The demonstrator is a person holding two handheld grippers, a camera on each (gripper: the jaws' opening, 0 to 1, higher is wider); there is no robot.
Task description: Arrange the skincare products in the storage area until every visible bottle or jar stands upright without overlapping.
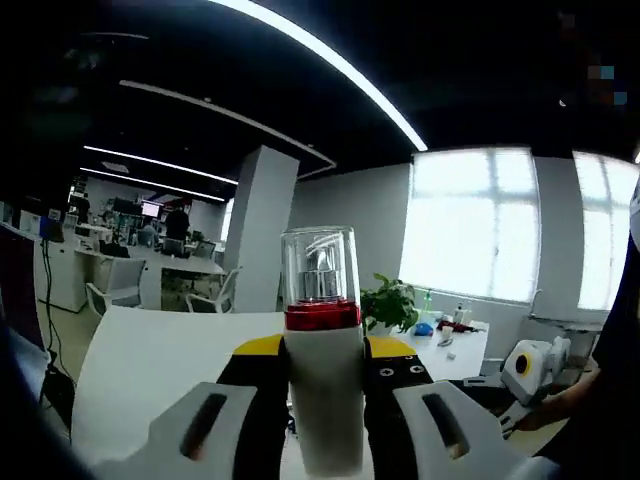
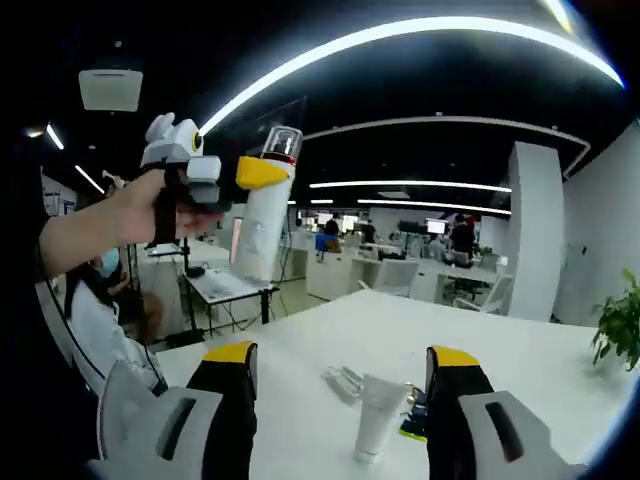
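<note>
I am looking into a large open-plan office with a dark ceiling crossed by long white light strips (image 2: 420,35), a broad white pillar (image 1: 262,225), and bright windows (image 1: 470,225) on the far wall in the left gripper view. Rows of desks with monitors and white chairs stretch into the distance, with people too small to make out.

Below my hand-held grippers lies a wide white bench (image 2: 500,350). Its top is mostly bare, with open surface all around the items on it. In the right gripper view its near left edge falls away to the floor, and a smaller desk (image 2: 225,285) stands beyond that edge. At the far right a green potted plant (image 2: 622,325) sits near the bench edge.

My left hand-held gripper (image 1: 325,400) is closed on a tall white bottle (image 1: 322,380) with a red collar and a clear cap, gripped around its lower body between yellow-tipped jaws. In the right gripper view I see a person's hand (image 2: 165,205) holding that gripper high above the bench, the bottle leaning slightly and well clear of everything.

My right hand-held gripper (image 2: 345,400) stands wide, nothing between its jaws. Ahead of it on the bench, a white tube (image 2: 378,415) stands on its cap end, a clear slim item (image 2: 345,382) lies flat just left of it, and a small dark item (image 2: 415,420) sits just beside its right side, partly hidden by the jaw.
</note>
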